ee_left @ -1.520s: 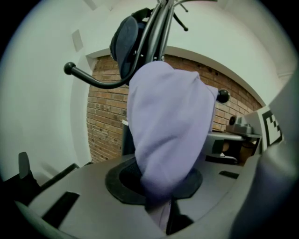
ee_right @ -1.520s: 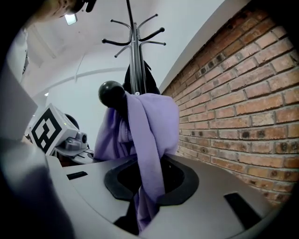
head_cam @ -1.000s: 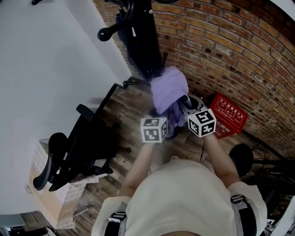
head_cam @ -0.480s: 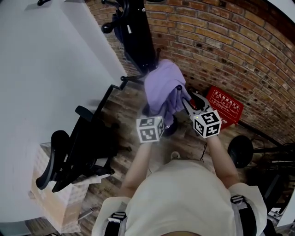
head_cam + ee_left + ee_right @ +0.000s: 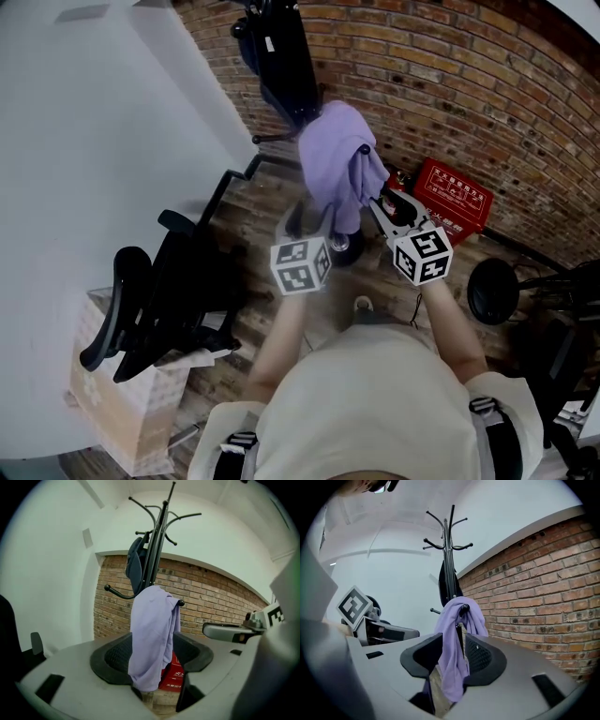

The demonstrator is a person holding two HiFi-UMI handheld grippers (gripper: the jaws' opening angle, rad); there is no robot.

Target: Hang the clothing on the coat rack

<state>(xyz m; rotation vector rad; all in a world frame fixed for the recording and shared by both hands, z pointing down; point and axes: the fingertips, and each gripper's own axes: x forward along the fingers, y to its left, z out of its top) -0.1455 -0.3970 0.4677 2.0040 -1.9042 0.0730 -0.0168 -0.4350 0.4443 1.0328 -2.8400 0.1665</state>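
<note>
A lavender garment (image 5: 333,164) hangs draped over a low hook of the black coat rack (image 5: 281,56). In the left gripper view the garment (image 5: 150,634) dangles in line with the gap of my left gripper (image 5: 152,656), and no pad presses on it. The left jaws are closing slightly from wide. My left gripper (image 5: 307,220) sits just below the cloth in the head view. My right gripper (image 5: 386,202) stands open to the garment's right. In the right gripper view the cloth (image 5: 452,639) hangs free ahead of the right gripper (image 5: 452,656).
A dark jacket (image 5: 136,564) hangs higher on the rack. A black office chair (image 5: 159,300) and a cardboard box (image 5: 112,403) stand at the left. A red box (image 5: 455,202) lies by the brick wall (image 5: 487,84), with a black round base (image 5: 492,291) at the right.
Both grippers have opened and let go of the lavender garment, then drawn back toward me. The garment now hangs on the hook by itself.
</note>
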